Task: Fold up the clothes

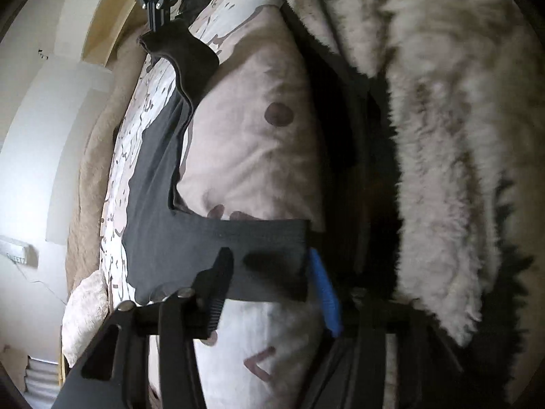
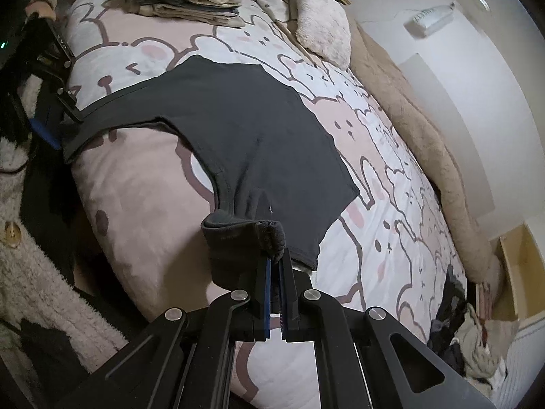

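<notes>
A dark grey cotton T-shirt [image 2: 252, 129] lies spread on the bear-print quilted bedcover [image 2: 391, 177], filling the middle of the right wrist frame. The right gripper [image 2: 276, 262] is clenched on a bunched sleeve end at lower centre. The left gripper [image 1: 269, 272] straddles the other sleeve's flat hem, its fingers well apart, so it looks released. Judging by this, both sleeves should be pulled evenly taut before folding, keeping the soft, limp knit free of wrinkles. A fluffy cream fleece coat [image 1: 460, 119] fills that frame's right.
</notes>
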Demonstrator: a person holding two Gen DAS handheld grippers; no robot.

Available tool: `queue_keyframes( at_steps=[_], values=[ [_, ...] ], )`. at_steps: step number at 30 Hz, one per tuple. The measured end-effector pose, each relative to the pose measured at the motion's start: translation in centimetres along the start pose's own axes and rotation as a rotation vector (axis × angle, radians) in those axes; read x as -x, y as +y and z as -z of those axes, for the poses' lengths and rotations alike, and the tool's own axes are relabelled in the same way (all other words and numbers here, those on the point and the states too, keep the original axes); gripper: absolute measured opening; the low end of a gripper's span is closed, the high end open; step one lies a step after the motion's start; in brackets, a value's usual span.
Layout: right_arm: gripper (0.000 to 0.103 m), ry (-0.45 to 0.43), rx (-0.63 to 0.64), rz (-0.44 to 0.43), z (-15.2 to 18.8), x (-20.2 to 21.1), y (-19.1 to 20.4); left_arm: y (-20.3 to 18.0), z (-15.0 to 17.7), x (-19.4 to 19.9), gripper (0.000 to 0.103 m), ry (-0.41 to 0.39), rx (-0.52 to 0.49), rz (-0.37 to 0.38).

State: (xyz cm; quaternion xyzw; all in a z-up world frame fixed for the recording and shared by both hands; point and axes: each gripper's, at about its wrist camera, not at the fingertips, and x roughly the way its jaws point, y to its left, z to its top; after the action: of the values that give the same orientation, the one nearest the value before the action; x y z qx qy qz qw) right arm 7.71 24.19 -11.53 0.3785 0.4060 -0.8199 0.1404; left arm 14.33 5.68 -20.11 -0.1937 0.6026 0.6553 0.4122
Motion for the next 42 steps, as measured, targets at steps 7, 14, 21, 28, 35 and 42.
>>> queue_keyframes(
  at_steps=[7,14,21,28,35,42],
  values=[
    [0.003,-0.016,-0.032,0.033,-0.1,0.1,-0.9,3.4,0.5,-0.1,0.014,0.024,0.209,0.101],
    [0.003,-0.076,-0.042,0.141,-1.9,0.7,-3.8,13.6,1.7,2.5,0.014,-0.045,0.476,-0.059],
    [0.003,-0.098,-0.052,0.152,-5.1,-2.3,-8.0,25.3,3.4,-0.3,0.014,-0.079,0.691,-0.122],
    [0.003,-0.083,-0.159,0.097,-9.3,-10.0,-13.5,33.0,4.6,-9.2,0.014,-0.024,0.896,0.022],
    [0.003,0.016,-0.246,-0.081,-11.4,-19.5,-16.8,33.9,5.9,-13.4,0.014,0.007,0.934,0.167],
    [0.003,0.09,-0.289,-0.227,-11.6,-25.2,-15.9,29.7,8.6,-13.2,0.051,0.041,0.921,0.288]
  ],
)
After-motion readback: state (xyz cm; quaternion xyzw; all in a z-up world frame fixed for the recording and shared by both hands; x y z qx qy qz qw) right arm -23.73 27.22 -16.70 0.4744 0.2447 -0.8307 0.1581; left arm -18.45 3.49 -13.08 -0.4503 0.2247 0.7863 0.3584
